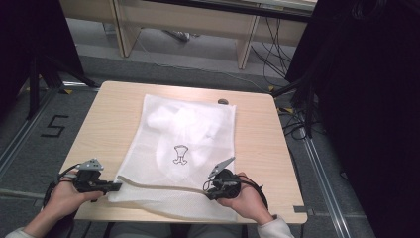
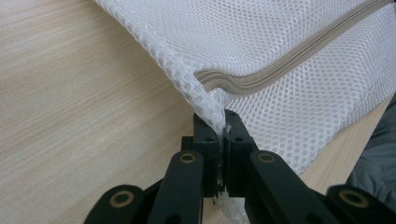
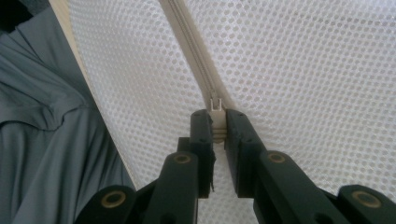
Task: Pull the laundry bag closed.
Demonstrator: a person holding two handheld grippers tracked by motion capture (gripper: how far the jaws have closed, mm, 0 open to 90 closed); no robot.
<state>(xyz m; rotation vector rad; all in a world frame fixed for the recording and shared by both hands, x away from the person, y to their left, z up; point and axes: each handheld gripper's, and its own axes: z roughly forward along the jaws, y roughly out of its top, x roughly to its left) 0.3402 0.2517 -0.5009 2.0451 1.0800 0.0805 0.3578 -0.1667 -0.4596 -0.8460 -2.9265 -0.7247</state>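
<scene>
Table: a light wooden table (image 1: 114,106) takes the middle of the high view, with grey floor around it.
Mesh bag: a white mesh laundry bag (image 1: 198,148) lies flat on the table, from the upper centre down to the lower edge of the tabletop; a small dark drawing (image 1: 181,153) is printed near its middle, and something white and soft shows through the mesh in its upper part.
Zipper: a beige zipper (image 1: 153,184) runs across the lower part of the bag, from lower left toward lower right in the high view.
Left gripper: the left gripper (image 1: 115,187) is at the lower left of the high view, held by the left hand (image 1: 67,193); in the left gripper view (image 2: 221,135) its jaws are clenched on the corner of the mesh bag (image 2: 280,42), just below the end of the zipper (image 2: 261,74).
Right gripper: the right gripper (image 1: 207,190) is at the lower centre-right, held by the right hand (image 1: 245,196); in the right gripper view (image 3: 218,123) its jaws are closed on the small beige zipper pull (image 3: 215,103), with the zipper (image 3: 187,42) going up the frame over the mesh.
Small object: a small dark thing (image 1: 223,101) lies on the table just beside the upper right corner of the bag; I cannot tell what it is.
Clothing: grey cloth (image 3: 42,130) shows at the left of the right gripper view, beyond the table edge.
</scene>
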